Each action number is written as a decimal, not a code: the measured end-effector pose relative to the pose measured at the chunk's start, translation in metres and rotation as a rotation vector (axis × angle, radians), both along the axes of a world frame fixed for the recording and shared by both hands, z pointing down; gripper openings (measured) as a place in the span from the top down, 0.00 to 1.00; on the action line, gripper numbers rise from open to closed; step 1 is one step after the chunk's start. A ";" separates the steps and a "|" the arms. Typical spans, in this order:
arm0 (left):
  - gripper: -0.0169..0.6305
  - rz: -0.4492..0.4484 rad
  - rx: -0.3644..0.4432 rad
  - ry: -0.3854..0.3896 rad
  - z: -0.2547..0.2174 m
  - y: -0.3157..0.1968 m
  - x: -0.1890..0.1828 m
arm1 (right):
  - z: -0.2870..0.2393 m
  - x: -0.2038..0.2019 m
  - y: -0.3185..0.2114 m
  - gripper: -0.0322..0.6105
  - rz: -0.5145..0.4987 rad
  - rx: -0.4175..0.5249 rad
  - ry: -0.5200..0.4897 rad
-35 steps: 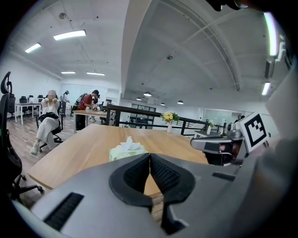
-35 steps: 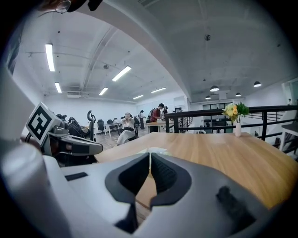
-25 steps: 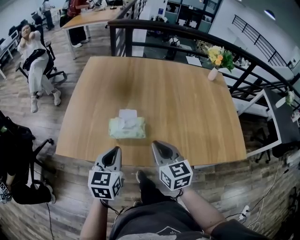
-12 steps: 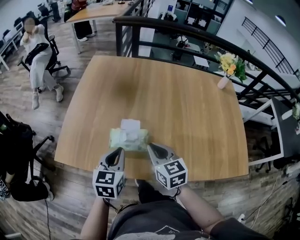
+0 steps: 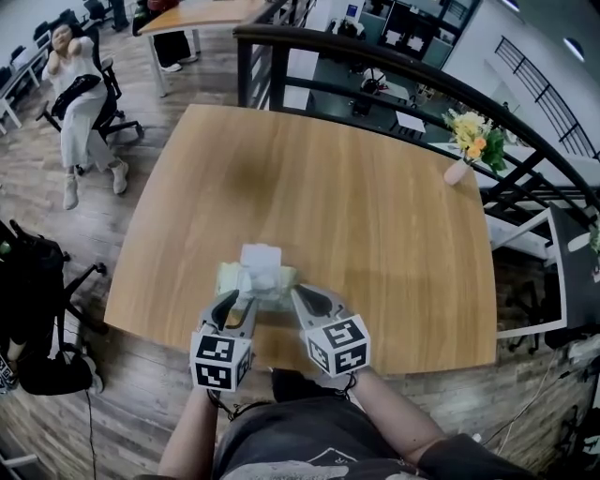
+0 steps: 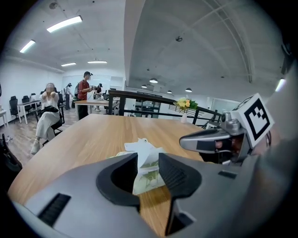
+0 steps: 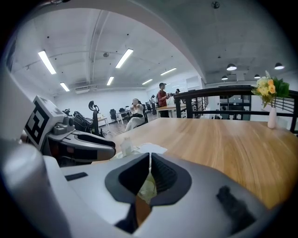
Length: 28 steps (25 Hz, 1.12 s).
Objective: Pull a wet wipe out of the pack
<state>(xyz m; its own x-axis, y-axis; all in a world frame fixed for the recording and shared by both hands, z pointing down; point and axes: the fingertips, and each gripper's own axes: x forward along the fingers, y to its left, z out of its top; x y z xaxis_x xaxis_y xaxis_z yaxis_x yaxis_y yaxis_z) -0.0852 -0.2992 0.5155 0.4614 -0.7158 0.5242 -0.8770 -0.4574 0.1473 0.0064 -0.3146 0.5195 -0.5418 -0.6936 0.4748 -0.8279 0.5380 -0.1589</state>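
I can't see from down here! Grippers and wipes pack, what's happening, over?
Left gripper opening, nothing gripped. Right gripper shut, empty. Wet wipe pack on table, just ahead of both. Nothing in the way.

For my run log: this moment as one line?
left gripper: jaws opening, nothing gripped | right gripper: shut, empty | wipe pack: on table, just ahead of both | pull: not yet begun

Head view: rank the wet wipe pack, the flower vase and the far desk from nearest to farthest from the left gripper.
Left gripper, jaws opening, nothing between them:
1. Wet wipe pack, just ahead, at the table's near edge.
2. Flower vase, at the table's far right corner.
3. Far desk, beyond the table, upper left.
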 end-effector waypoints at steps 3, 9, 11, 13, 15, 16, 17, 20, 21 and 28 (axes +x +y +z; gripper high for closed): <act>0.75 -0.008 -0.003 -0.013 0.003 -0.008 -0.002 | 0.005 -0.001 -0.004 0.91 -0.015 -0.009 0.007; 0.72 -0.018 0.012 -0.054 0.005 -0.017 0.001 | 0.011 -0.007 -0.009 0.91 -0.046 -0.028 0.011; 0.72 -0.037 0.016 -0.057 0.004 -0.021 0.000 | 0.011 -0.011 -0.010 0.91 -0.063 -0.027 0.014; 0.72 -0.057 0.021 -0.070 0.004 -0.025 -0.002 | 0.012 -0.013 -0.012 0.91 -0.081 -0.025 0.017; 0.74 -0.074 0.022 -0.078 0.004 -0.028 -0.006 | 0.013 -0.016 -0.013 0.91 -0.099 -0.028 0.014; 0.78 -0.085 0.024 -0.081 0.004 -0.029 -0.009 | 0.015 -0.017 -0.013 0.91 -0.109 -0.031 0.011; 0.84 -0.096 0.027 -0.083 0.004 -0.030 -0.012 | 0.015 -0.019 -0.014 0.91 -0.120 -0.034 0.008; 0.94 -0.103 0.028 -0.082 0.003 -0.032 -0.016 | 0.017 -0.025 -0.014 0.91 -0.154 -0.042 0.006; 0.95 -0.102 0.026 -0.076 0.003 -0.032 -0.017 | 0.017 -0.028 -0.013 0.91 -0.167 -0.043 0.003; 0.95 -0.101 0.024 -0.065 0.006 -0.034 -0.021 | 0.027 -0.045 -0.008 0.79 -0.271 -0.067 0.029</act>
<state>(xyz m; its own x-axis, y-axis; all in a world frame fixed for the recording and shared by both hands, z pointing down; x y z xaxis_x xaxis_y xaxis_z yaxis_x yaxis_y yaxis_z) -0.1060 -0.3334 0.5215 0.3519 -0.7694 0.5330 -0.9261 -0.3689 0.0789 -0.0387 -0.3227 0.5465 -0.6886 -0.4920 0.5327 -0.6602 0.7293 -0.1798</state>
